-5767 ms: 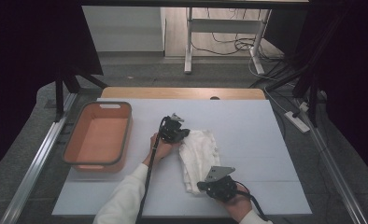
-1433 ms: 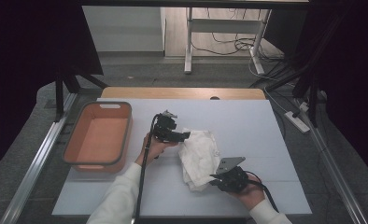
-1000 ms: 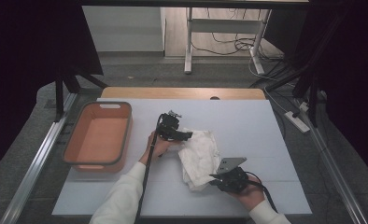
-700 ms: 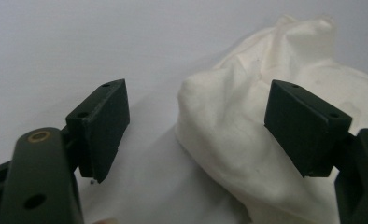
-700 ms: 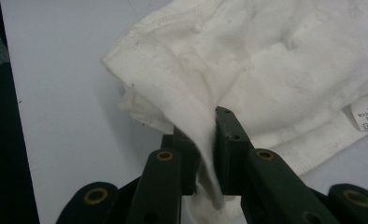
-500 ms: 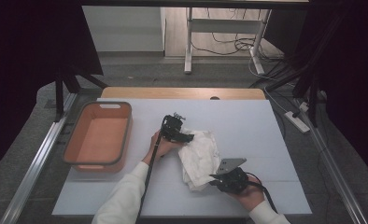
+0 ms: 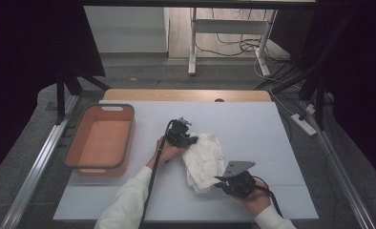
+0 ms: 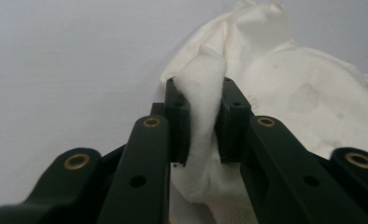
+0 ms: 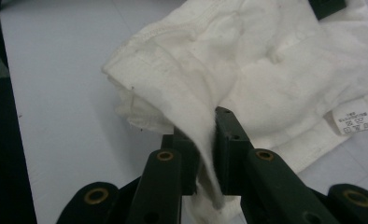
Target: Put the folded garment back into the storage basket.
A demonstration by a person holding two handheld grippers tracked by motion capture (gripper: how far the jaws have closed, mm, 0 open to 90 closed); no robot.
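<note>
A crumpled white cloth [image 7: 204,160], soft and wrinkled with a stitched hem and a small printed label [image 9: 355,122] at one edge, is lying near the middle of the pale, matte table [image 7: 253,119]. The left gripper [image 8: 201,119] is pinching a raised fold at the cloth's far-left edge between its black jaws, while the right gripper [image 9: 203,140] is clamping a thin fold at the near edge. An orange rectangular bin [image 7: 100,139] with rounded corners and a grey rim is sitting well apart at the table's left.
</note>
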